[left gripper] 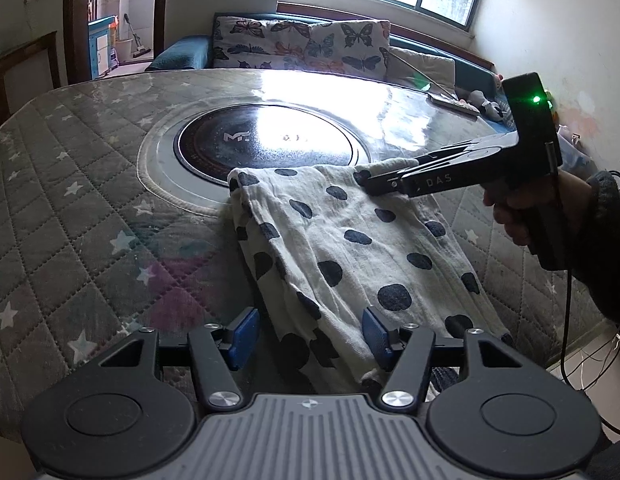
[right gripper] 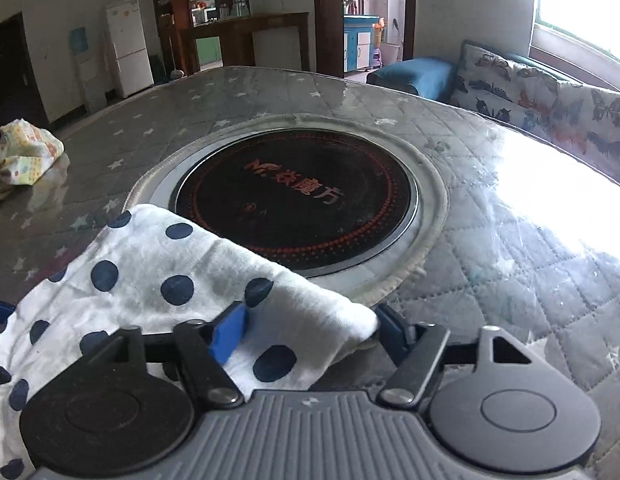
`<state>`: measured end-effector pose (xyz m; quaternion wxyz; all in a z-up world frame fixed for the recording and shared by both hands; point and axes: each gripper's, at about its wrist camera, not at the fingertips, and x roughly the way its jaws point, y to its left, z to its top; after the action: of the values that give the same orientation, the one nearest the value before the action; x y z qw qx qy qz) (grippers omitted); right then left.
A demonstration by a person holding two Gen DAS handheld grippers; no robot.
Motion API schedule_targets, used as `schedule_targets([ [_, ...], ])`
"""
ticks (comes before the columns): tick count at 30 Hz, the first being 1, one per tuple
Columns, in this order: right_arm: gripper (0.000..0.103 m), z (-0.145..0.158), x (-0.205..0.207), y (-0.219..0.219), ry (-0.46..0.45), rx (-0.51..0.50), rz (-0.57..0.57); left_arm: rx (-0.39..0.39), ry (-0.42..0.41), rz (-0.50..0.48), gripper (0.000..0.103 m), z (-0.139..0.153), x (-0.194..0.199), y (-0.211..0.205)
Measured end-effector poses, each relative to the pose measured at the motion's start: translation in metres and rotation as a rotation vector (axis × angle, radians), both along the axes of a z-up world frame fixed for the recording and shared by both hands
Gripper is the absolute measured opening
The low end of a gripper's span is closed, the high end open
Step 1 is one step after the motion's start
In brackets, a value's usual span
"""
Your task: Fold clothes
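- The fingers point(left gripper: 245, 336) of the left gripper point(left gripper: 310, 338) stand spread apart, blue pads facing each other, with the near end of the polka-dot cloth point(left gripper: 350, 248) lying between them; no pad presses on it, so this gripper is released.
- The fingers point(right gripper: 229, 334) of the right gripper point(right gripper: 310, 332) are likewise spread wide, and a folded corner of the polka-dot cloth point(right gripper: 169, 276) lies across the gap between them, draped over the left pad; they are not clenched on it.
- In the left wrist view the right gripper point(left gripper: 368, 180) reaches in from the side, its tip resting at the cloth's far edge, held by the person's right hand point(left gripper: 522, 216).
- The cloth, white with dark blue dots, lies on the bench point(left gripper: 69, 200), its far edge just overlapping the rim of the round black cooktop point(left gripper: 265, 140) set in the bench's middle.
- The bench is covered with a grey quilted, star-printed cover under a glossy clear sheet.
- A crumpled yellowish patterned garment point(right gripper: 25, 152) lies on the bench well apart from the cooktop, on the side away from the window.
- Beyond the cooktop stands a sofa with a butterfly-print cushion point(left gripper: 301, 44).
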<state>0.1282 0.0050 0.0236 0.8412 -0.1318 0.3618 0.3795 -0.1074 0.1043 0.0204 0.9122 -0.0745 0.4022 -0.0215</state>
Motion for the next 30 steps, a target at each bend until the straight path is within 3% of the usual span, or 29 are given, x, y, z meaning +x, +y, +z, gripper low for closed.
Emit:
schedule_targets([
  [3, 0.036, 0.001, 0.000, -0.004, 0.015, 0.010, -0.001, 0.006, 0.001, -0.003, 0.061, 0.000, 0.001, 0.000],
  [7, 0.025, 0.004, -0.002, -0.008, 0.010, 0.009, -0.030, 0.031, -0.003, -0.017, 0.062, 0.002, 0.008, -0.002],
  [12, 0.022, 0.008, 0.000, -0.020, -0.018, 0.002, -0.108, 0.090, -0.018, -0.050, 0.063, 0.003, 0.037, -0.009],
  [20, 0.022, 0.010, 0.005, -0.076, -0.017, -0.011, -0.351, 0.146, -0.033, -0.113, 0.063, 0.001, 0.096, -0.025],
  [30, 0.026, 0.004, -0.040, -0.131, -0.028, -0.033, -0.541, 0.183, -0.024, -0.162, 0.064, -0.004, 0.136, -0.044],
])
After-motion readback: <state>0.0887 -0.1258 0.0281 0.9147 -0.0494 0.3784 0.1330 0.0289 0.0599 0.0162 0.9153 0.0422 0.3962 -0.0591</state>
